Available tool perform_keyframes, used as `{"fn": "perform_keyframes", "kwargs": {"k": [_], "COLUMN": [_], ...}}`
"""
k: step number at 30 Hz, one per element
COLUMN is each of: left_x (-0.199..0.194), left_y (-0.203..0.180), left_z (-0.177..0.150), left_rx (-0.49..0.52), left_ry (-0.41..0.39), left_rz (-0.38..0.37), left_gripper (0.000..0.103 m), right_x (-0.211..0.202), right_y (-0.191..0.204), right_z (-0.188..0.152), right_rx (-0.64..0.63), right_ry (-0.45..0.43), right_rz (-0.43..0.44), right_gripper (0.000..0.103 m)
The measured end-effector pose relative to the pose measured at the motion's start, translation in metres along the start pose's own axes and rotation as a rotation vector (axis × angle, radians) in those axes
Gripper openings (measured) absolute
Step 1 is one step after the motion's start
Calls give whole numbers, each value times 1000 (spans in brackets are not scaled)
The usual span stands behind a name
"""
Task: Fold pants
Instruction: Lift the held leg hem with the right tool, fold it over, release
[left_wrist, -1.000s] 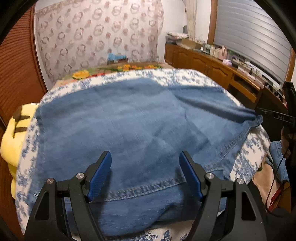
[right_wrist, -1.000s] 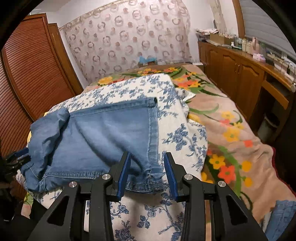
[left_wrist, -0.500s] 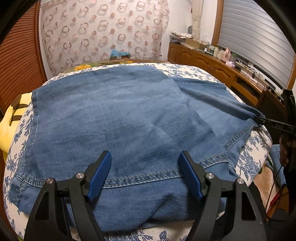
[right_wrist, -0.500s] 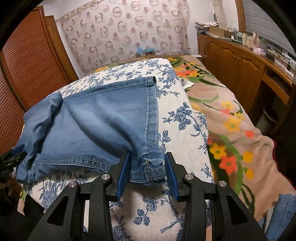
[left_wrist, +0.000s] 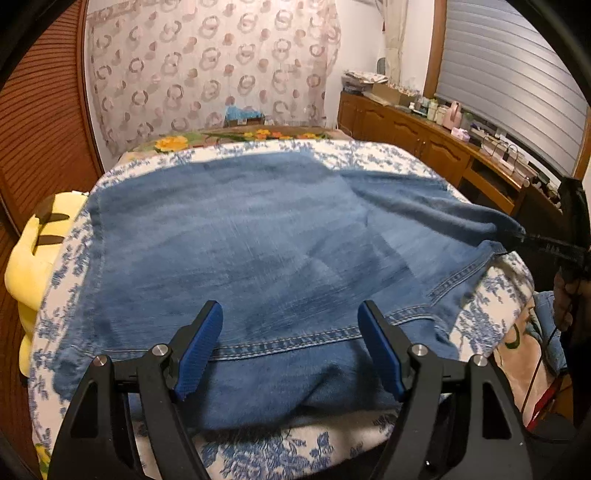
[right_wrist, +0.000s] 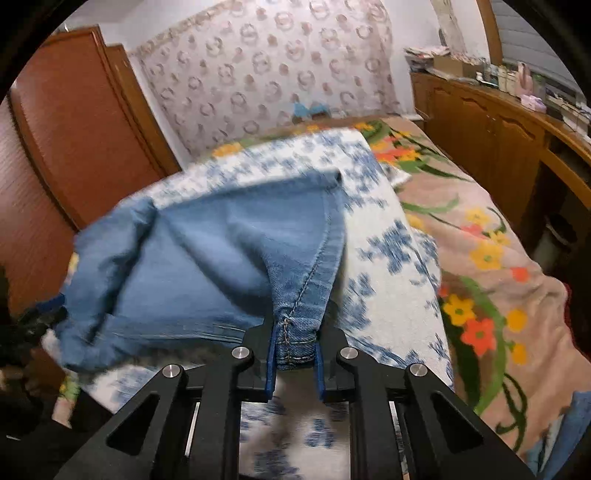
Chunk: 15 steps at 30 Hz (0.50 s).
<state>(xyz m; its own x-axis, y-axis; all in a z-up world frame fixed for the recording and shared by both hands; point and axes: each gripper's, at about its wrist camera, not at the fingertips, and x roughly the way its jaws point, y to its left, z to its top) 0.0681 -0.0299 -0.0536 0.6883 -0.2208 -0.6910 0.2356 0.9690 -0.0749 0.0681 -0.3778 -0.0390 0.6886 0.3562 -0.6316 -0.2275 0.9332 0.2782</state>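
Blue denim pants (left_wrist: 258, 251) lie spread over a blue-flowered white cloth (left_wrist: 369, 155) on the bed. My left gripper (left_wrist: 291, 347) is open, its blue pads on either side of a stitched hem, above the denim. My right gripper (right_wrist: 295, 363) is shut on the stitched corner of the pants (right_wrist: 295, 332) and lifts it, so the denim (right_wrist: 207, 266) rises in a fold. The right gripper also shows in the left wrist view (left_wrist: 554, 247), holding the pants' right end.
A yellow plush (left_wrist: 33, 258) lies at the bed's left edge. A flowered blanket (right_wrist: 480, 258) covers the bed to the right. A wooden cabinet (right_wrist: 498, 122) with clutter runs along the right wall. Wooden doors (right_wrist: 55, 147) stand at the left.
My right gripper has closed on the pants corner and raised it, pulling the denim up into a fold. My left gripper stays open over the hem, with the view shifted slightly.
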Motion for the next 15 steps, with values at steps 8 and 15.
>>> {"fn": "perform_keyframes", "kwargs": {"k": [8,15], "left_x": [-30,-46], "left_y": [1,3], "left_z": [9,15], "left_rx": [17,19], "left_ry": [-64,-111], "left_rz": [15,13], "left_gripper": [76,76], "right_x": [-50,-81], "right_y": [40,89], "right_z": [28,47], "right_rx": [-74,-188], "right_ry": [-124,-195], "right_rz": [93,185], "right_gripper": [15,15]}}
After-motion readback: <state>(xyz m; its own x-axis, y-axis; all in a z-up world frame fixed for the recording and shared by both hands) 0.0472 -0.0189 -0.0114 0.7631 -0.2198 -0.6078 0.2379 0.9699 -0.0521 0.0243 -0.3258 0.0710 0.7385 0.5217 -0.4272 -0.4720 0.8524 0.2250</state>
